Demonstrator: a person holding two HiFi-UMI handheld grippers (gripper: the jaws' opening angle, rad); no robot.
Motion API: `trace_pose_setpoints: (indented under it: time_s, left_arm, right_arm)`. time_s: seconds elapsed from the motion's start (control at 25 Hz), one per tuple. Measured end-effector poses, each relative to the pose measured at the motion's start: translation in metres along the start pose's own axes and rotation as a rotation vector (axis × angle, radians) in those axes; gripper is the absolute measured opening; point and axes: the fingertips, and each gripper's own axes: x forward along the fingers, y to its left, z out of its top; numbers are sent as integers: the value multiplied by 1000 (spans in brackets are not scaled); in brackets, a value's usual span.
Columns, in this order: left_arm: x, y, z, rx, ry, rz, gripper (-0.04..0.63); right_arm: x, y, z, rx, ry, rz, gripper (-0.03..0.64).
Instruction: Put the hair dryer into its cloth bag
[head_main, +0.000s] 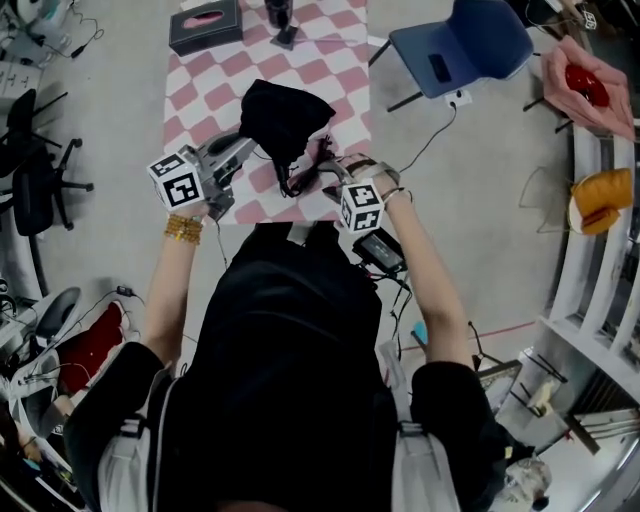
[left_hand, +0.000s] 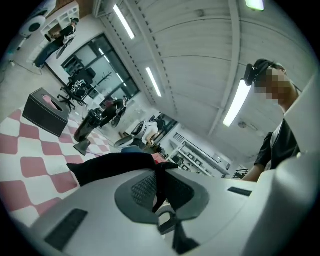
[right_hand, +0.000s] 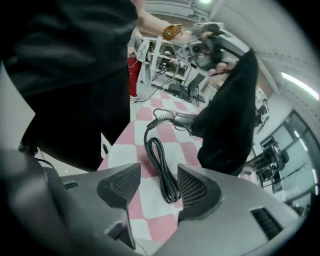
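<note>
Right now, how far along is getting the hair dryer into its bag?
Done: the hair dryer looks mostly inside the black cloth bag, only its handle end showing. In hand: the left gripper is shut on the bag's fabric, holding it up. Left: the cord lies on the checkered table under the open right gripper and needs tucking in.

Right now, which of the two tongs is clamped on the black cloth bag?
The left tongs: shut on a fold of the cloth bag, which hangs from them. The right tongs stand open, pads apart over the cord, gripping nothing.
</note>
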Motion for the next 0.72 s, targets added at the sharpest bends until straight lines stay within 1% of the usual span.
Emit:
trace_pose_setpoints:
  time_s: [0.12, 0.24, 0.28, 0.32, 0.36, 0.4, 0.48, 0.56, 0.64, 0.72]
  left_arm:
    - [4, -10, 13, -17, -29, -21, 28]
    - [9, -15, 20, -21, -34, -33, 28]
    - [9, -16, 22, -28, -41, -35, 28]
    - [9, -17, 25, -41, -54, -38, 28]
    - [8, -18, 28, -61, -74, -40, 28]
    - [7, -17, 33, -84, -99, -43, 28]
    - [3, -16, 45, -127, -150, -47, 28]
    - [-1, -13, 59, -143, -190, -46, 28]
    - [-7, -9, 72, -163, -222, -47, 28]
    - [-14, -1, 83, -193, -237, -35, 28]
  right_arm:
    - [23, -3, 20, -94, -6, -18, 231]
    - [42, -7, 25, -181, 25, -33, 242]
    - [46, -8, 25, -188, 24, -42, 240]
    - [48, -7, 27, -175, 10, -47, 210]
    - [47, -6, 31, -142, -16, -48, 163]
    - [43, -5, 37, -94, -52, -43, 154]
    - [28, -7, 50, 32, -138, -23, 146]
    - [6, -15, 63, 168, -237, -12, 140]
    - [-19, -24, 75, 289, -336, -17, 129]
    - [-44, -39, 83, 409, -435, -41, 121]
